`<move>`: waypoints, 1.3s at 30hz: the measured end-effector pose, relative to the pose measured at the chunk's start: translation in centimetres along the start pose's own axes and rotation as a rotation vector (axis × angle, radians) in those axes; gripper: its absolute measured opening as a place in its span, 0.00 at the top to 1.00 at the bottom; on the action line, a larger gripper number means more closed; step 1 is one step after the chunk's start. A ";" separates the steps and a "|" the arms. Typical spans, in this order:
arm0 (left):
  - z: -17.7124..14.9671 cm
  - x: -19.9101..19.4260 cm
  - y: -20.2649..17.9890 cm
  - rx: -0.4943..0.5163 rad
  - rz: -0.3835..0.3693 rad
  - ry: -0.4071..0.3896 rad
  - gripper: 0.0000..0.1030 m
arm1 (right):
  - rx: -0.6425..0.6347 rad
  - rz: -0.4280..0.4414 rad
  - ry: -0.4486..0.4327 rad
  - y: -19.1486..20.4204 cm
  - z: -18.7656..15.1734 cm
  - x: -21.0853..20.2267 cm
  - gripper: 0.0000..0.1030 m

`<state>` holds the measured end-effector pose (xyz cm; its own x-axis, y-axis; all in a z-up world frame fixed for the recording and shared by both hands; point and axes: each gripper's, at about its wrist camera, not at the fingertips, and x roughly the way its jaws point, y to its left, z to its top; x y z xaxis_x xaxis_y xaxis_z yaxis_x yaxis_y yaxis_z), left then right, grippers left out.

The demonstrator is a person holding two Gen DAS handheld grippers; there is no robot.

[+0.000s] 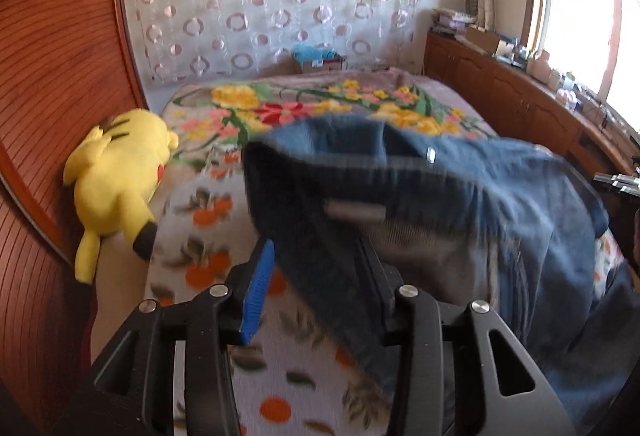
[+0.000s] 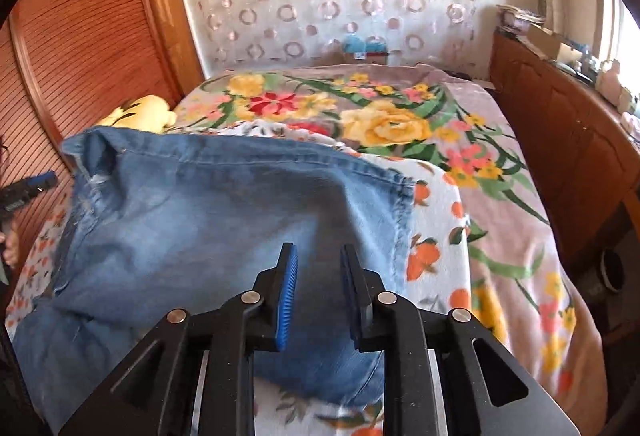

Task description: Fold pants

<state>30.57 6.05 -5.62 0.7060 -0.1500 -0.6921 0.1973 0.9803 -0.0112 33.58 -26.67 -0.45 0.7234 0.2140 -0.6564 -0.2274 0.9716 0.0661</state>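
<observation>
Blue denim pants (image 2: 208,220) lie on the bed over an orange-print sheet (image 2: 432,232). In the left wrist view the pants (image 1: 460,204) are blurred and lifted, draped across the gap between my left gripper's (image 1: 316,256) fingers; the jaws stand apart with cloth between them. My right gripper (image 2: 318,256) is open above the lower part of the pants, with nothing between its blue pads (image 2: 288,296). The left gripper also shows at the left edge of the right wrist view (image 2: 28,188).
A yellow plush toy (image 1: 120,180) lies at the bed's left side against a wooden slatted wall (image 1: 60,76). A floral blanket (image 2: 380,116) covers the far bed. A wooden cabinet (image 2: 560,124) with clutter runs along the right under a window.
</observation>
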 end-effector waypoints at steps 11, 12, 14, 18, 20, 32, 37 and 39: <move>-4.4 -1.4 -2.6 0.005 -0.106 0.008 0.58 | -0.030 0.039 0.004 -0.9 -1.6 -3.7 0.72; -5.1 -1.2 -2.7 0.000 -0.112 0.025 0.58 | -0.031 0.036 0.005 -0.6 -2.0 -3.9 0.72; -5.8 -1.3 -2.6 -0.013 -0.129 0.037 0.58 | -0.034 0.034 0.006 -0.6 -2.5 -4.4 0.72; -7.3 -2.7 -3.0 -0.037 -0.143 0.015 0.58 | -0.023 0.033 0.012 -0.3 -3.7 -5.3 0.72; -7.6 -3.4 -3.3 -0.037 -0.143 0.010 0.58 | -0.022 0.042 0.022 -0.1 -4.1 -5.6 0.71; -10.8 -8.8 -4.6 -0.022 -0.163 -0.016 0.57 | 0.018 0.029 -0.038 0.9 -8.3 -12.7 0.60; -13.4 -11.8 -5.2 -0.005 -0.156 -0.013 0.57 | 0.012 0.009 -0.052 1.4 -10.9 -16.3 0.59; -14.4 -12.7 -5.6 -0.004 -0.153 -0.003 0.57 | 0.008 0.009 -0.048 1.7 -12.0 -17.5 0.58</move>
<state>10.71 4.28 -7.18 0.6698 -0.2980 -0.6801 0.2997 0.9465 -0.1196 12.73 -29.95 2.12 0.7515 0.2273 -0.6193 -0.2291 0.9703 0.0780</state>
